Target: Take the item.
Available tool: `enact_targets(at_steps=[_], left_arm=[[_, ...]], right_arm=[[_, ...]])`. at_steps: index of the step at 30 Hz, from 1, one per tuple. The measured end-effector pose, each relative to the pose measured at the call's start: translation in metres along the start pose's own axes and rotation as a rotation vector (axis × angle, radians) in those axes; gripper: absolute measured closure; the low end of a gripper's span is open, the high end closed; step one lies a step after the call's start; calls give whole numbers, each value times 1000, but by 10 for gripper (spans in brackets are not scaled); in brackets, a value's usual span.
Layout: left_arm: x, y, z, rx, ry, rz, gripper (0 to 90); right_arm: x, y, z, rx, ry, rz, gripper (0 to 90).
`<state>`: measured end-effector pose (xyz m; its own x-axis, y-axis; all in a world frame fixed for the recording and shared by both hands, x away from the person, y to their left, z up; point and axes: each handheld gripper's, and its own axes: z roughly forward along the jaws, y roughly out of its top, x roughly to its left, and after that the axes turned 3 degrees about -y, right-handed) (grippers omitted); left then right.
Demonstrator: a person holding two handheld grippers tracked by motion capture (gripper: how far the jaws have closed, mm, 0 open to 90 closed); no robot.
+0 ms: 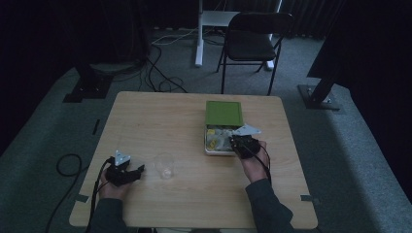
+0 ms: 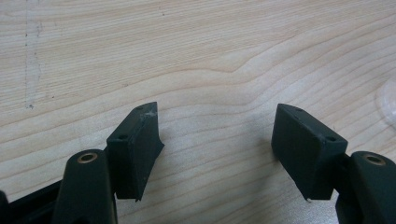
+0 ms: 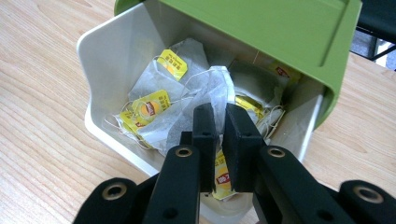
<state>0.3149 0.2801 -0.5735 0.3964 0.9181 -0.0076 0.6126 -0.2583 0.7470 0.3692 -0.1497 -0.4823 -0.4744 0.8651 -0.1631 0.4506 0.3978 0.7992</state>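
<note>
White tea bag (image 3: 205, 100) pinched in right gripper (image 3: 220, 116) fingers over box (image 3: 100, 46), left gripper (image 2: 217, 135) low — fingers wide, empty.

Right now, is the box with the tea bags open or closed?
Open. The green lid is swung up off the white box, and the tea bags inside show.

Light wooden table (image 1: 160, 116), white box (image 1: 208, 149) of tea bags, clear plastic cup (image 1: 164, 165)
</note>
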Motion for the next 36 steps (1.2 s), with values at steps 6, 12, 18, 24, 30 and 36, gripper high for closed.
enact_targets(at_steps=[6,12,18,24,30,36], left_arm=[[0,0,0,2,0,1,335],[0,0,0,4,0,4,335],[0,0,0,4,-1,2,335],[0,0,0,2,0,3,335],[0,0,0,3,0,3,335],[0,0,0,3,0,1,335]], right_arm=[[-2,3,-12,-33,-8,-5,834],[-1,7,-23,-64,-11,-19,837],[0,9,-29,-89,-13,-25,838],[2,11,-35,-114,-4,-19,838],[4,13,-41,-140,18,-18,839],[9,17,-48,-165,26,-37,839]])
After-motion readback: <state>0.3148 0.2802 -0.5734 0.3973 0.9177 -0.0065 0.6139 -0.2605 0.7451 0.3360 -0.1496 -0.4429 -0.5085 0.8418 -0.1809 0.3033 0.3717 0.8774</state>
